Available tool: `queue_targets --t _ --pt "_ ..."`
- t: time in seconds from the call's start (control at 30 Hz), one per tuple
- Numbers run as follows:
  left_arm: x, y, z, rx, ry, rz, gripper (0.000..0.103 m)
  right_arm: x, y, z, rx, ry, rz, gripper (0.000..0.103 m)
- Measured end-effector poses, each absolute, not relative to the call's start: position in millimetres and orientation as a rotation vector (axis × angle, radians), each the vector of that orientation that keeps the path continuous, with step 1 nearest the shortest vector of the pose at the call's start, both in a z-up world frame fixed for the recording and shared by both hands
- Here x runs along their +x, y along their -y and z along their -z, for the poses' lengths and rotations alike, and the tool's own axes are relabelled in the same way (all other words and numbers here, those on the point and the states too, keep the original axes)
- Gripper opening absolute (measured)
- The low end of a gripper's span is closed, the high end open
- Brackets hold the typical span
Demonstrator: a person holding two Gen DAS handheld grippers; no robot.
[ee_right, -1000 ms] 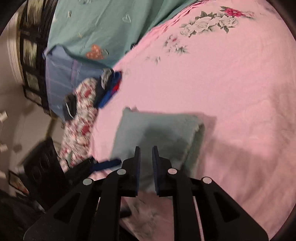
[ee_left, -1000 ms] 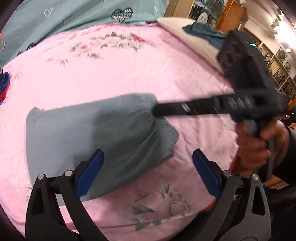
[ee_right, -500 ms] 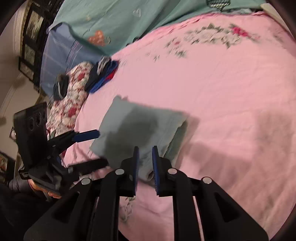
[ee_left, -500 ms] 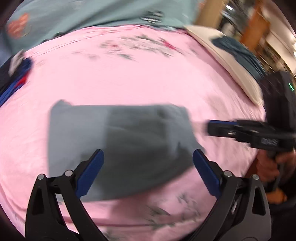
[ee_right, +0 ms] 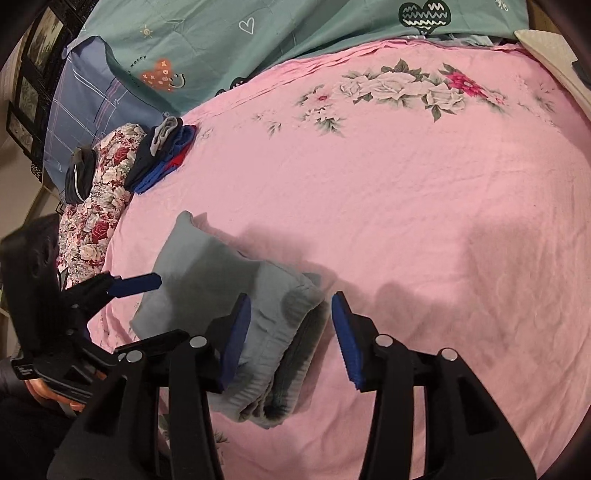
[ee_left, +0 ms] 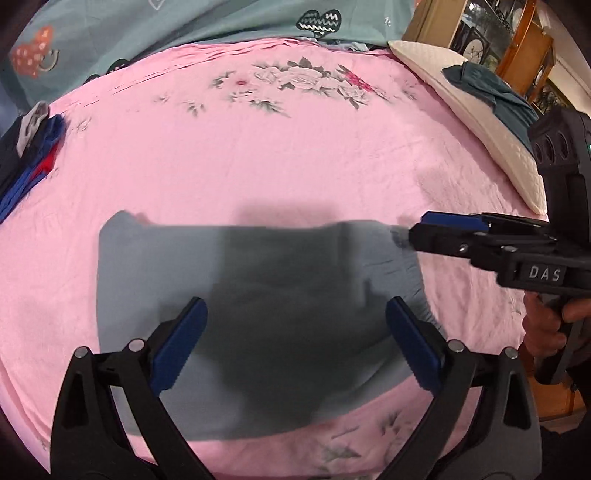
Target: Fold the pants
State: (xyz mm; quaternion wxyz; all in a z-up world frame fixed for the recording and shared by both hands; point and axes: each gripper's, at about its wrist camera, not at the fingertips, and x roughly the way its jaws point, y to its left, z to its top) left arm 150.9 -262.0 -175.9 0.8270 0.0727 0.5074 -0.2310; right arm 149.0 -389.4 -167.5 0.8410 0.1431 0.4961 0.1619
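The grey-blue pants (ee_left: 177, 266) lie folded into a flat rectangle on the pink floral sheet (ee_left: 295, 155). My left gripper (ee_left: 295, 332) hovers above their near half, jaws wide open and holding nothing. In the left wrist view my right gripper (ee_left: 415, 230) comes in from the right, its tips at the pants' right end. In the right wrist view the right gripper (ee_right: 290, 314) is opening, and the ribbed waistband end of the pants (ee_right: 273, 332) lies under the gap without either pad pressing on it. One blue finger (ee_right: 140, 283) of the left gripper shows at the left.
A pile of dark blue and red clothes (ee_right: 162, 155) sits at the sheet's left edge beside a floral quilt (ee_right: 99, 206). A teal duvet (ee_right: 295, 33) lies at the back. A white pillow (ee_left: 461, 88) with a dark teal garment is back right. A hand (ee_left: 546, 325) grips the right handle.
The right gripper's jaws went from shut to parted, and it drew back to the pants' right end. The left gripper shifted until the pants sit centred under it.
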Motion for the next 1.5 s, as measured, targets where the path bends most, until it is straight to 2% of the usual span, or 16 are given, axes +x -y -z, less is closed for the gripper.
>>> queue_targets --t 0.1,0.17,0.43,0.57,0.63,0.67,0.8,0.93,1.0,1.17,1.3,1.4,1.5 --pt "140 285 202 0.253 -1.145 0.486 0.098 163 389 178 0.270 -1.098 -0.365 0.047" --pt "128 291 217 0.311 -1.113 0.451 0.100 172 387 186 0.244 -1.144 -0.403 0.047" --pt "118 281 216 0.281 -1.093 0.447 0.101 199 379 209 0.206 -1.234 -0.583 0.047" --pt "116 280 217 0.283 -1.102 0.447 0.101 208 381 215 0.250 -1.231 -0.648 0.051" --pt "117 280 215 0.282 -1.102 0.449 0.101 207 378 214 0.240 -1.231 -0.626 0.049" --pt "117 280 215 0.281 -1.100 0.451 0.101 205 375 215 0.224 -1.242 -0.625 0.040" --pt "117 280 214 0.280 -1.093 0.455 0.101 201 369 212 0.212 -1.245 -0.575 0.034" --pt "118 281 214 0.281 -1.093 0.458 0.101 198 366 214 0.220 -1.250 -0.532 0.036" --pt "119 282 215 0.280 -1.099 0.458 0.101 196 366 215 0.236 -1.230 -0.543 0.045" --pt "120 282 214 0.283 -1.104 0.466 0.101 190 361 216 0.232 -1.195 -0.487 0.045" --pt "119 282 213 0.283 -1.101 0.473 0.101 188 353 212 0.176 -1.185 -0.423 0.037" --pt "122 278 206 0.274 -1.117 0.503 0.101 183 347 203 0.142 -1.152 -0.390 0.025" --pt "122 244 175 0.224 -1.072 0.503 0.101 173 337 189 0.063 -1.103 -0.333 0.022"
